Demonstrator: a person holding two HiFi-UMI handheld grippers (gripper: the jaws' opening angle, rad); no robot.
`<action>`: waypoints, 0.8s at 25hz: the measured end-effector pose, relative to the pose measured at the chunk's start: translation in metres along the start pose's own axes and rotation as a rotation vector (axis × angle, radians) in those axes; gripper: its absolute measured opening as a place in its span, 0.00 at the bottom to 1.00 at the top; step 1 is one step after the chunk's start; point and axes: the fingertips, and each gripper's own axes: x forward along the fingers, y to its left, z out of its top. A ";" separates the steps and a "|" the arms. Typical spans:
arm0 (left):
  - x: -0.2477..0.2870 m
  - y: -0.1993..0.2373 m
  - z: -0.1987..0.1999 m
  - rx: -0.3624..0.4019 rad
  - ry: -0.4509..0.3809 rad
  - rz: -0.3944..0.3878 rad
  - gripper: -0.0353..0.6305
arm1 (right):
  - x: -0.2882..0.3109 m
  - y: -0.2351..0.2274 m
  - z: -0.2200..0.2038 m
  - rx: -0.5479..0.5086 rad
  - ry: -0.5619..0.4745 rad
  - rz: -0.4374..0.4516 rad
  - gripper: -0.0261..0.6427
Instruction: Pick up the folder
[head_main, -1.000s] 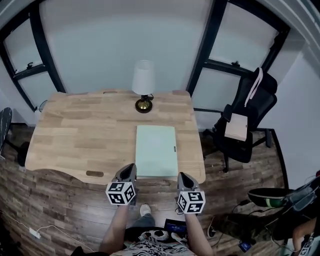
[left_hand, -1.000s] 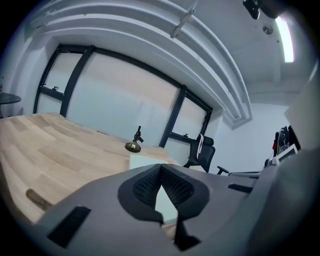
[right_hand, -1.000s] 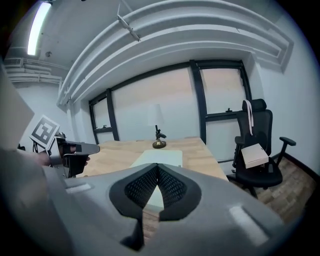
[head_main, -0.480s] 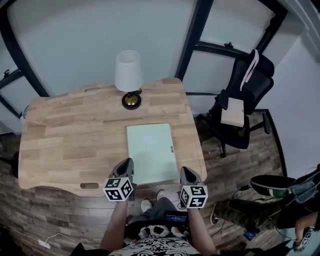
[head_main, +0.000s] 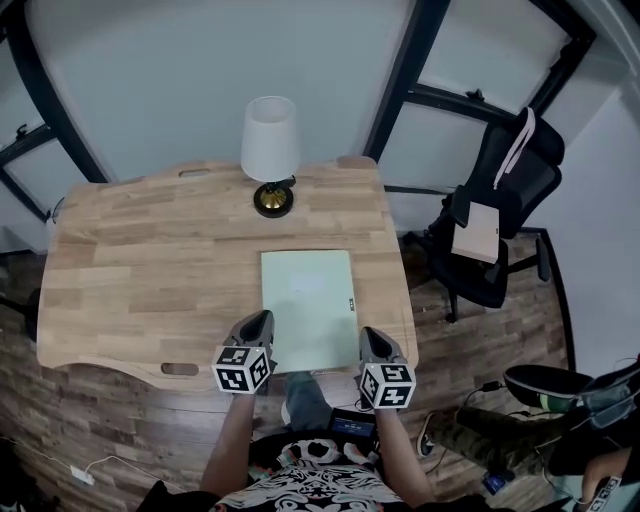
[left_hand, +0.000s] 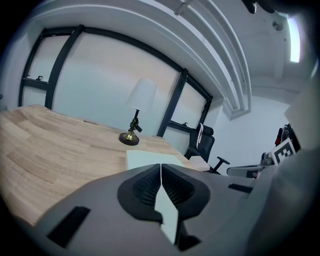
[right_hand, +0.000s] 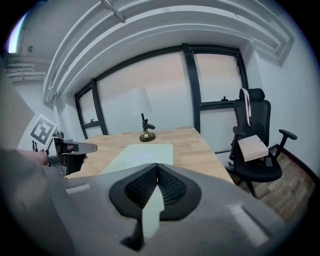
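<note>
A pale green folder (head_main: 310, 308) lies flat on the wooden table (head_main: 130, 280), near its front edge and right of centre. My left gripper (head_main: 258, 322) hovers at the folder's near left corner, jaws shut and empty. My right gripper (head_main: 371, 338) is at the near right corner, also shut with nothing in it. In the left gripper view the folder (left_hand: 145, 159) lies just beyond the closed left gripper (left_hand: 160, 172). In the right gripper view the folder (right_hand: 142, 152) stretches ahead and slightly left of the closed right gripper (right_hand: 157, 172).
A brass-footed lamp with a white shade (head_main: 270, 150) stands at the table's back, behind the folder. A black office chair (head_main: 505, 215) carrying a flat box (head_main: 474, 232) sits right of the table. Cables and gear lie on the wood floor at lower right.
Both grippers have come forward from in front of the table to its front edge, now flanking the folder's near corners. Both stayed shut. The folder has not moved.
</note>
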 end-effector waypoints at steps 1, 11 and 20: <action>0.002 0.002 0.002 -0.002 -0.003 0.004 0.07 | 0.003 -0.001 0.001 0.002 -0.003 -0.002 0.05; 0.020 0.016 -0.013 -0.042 0.053 0.014 0.07 | 0.031 -0.008 -0.009 0.043 0.050 0.041 0.05; 0.035 0.036 -0.026 -0.082 0.121 0.038 0.17 | 0.055 -0.014 -0.020 0.105 0.109 0.084 0.09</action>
